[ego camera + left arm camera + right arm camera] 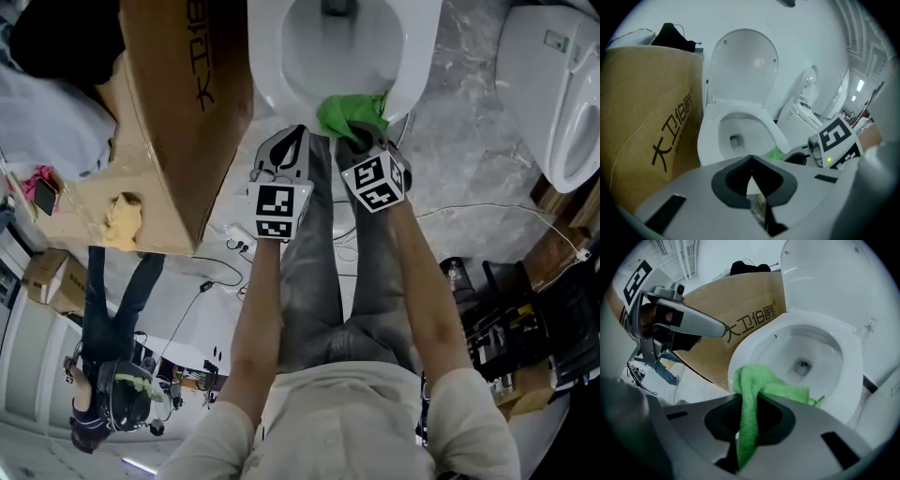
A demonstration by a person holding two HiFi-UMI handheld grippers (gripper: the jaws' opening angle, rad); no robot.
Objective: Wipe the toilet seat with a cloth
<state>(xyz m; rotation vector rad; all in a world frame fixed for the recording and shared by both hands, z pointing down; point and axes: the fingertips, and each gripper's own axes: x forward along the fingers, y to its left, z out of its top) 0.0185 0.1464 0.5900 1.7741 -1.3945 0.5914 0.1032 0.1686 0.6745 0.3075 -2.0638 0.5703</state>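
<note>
A white toilet seat (267,80) lies down over the bowl at the top of the head view, with its lid (745,65) raised. A green cloth (352,114) rests on the seat's near front rim. My right gripper (354,141) is shut on that cloth (754,390), which bunches out ahead of the jaws onto the seat (853,362). Just left of it, my left gripper (296,136) hangs shut and empty short of the seat's front edge (710,136). Its closed tips (751,174) hold nothing.
A large cardboard box (178,103) stands close against the toilet's left side. A second toilet (553,84) stands to the right. Cables (525,211) run over the marble floor, dark equipment (525,319) sits at right, and a person (112,309) stands behind left.
</note>
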